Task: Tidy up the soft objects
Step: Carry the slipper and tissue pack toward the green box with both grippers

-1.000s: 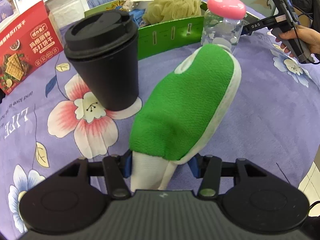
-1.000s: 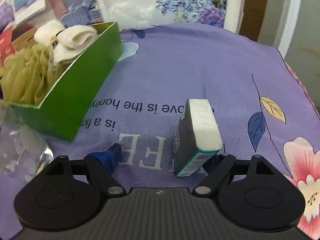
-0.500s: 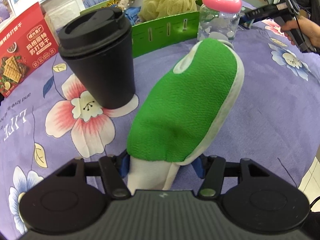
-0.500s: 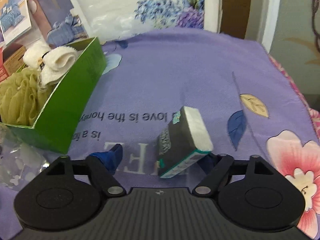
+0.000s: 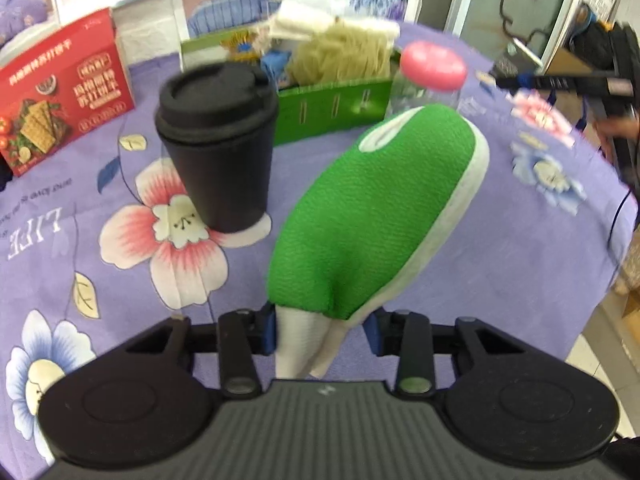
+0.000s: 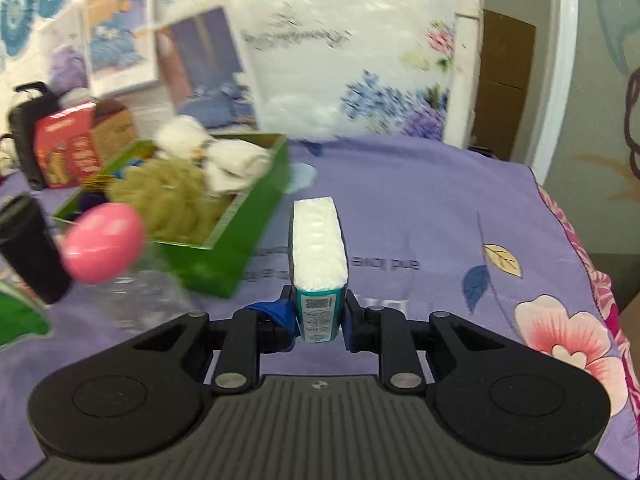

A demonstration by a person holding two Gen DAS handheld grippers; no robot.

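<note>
My left gripper (image 5: 322,330) is shut on the white cuff of a green bath mitt (image 5: 380,216) and holds it above the purple floral cloth. My right gripper (image 6: 320,318) is shut on a white tissue pack (image 6: 319,248) with a teal end label, lifted off the cloth. The green box (image 6: 240,224) holds a beige mesh pouf (image 6: 168,196) and white rolled cloths (image 6: 232,164). It stands left of the tissue pack, and behind the mitt in the left wrist view (image 5: 332,108).
A black lidded cup (image 5: 218,144) stands left of the mitt. A clear bottle with a pink cap (image 5: 434,68) stands by the box's near corner. A red cracker box (image 5: 60,92) is at the far left. The table edge drops off at right.
My right gripper closed on the tissue pack and lifted it, turning toward the green box. My left gripper raised the mitt and pulled back from the cup and box.
</note>
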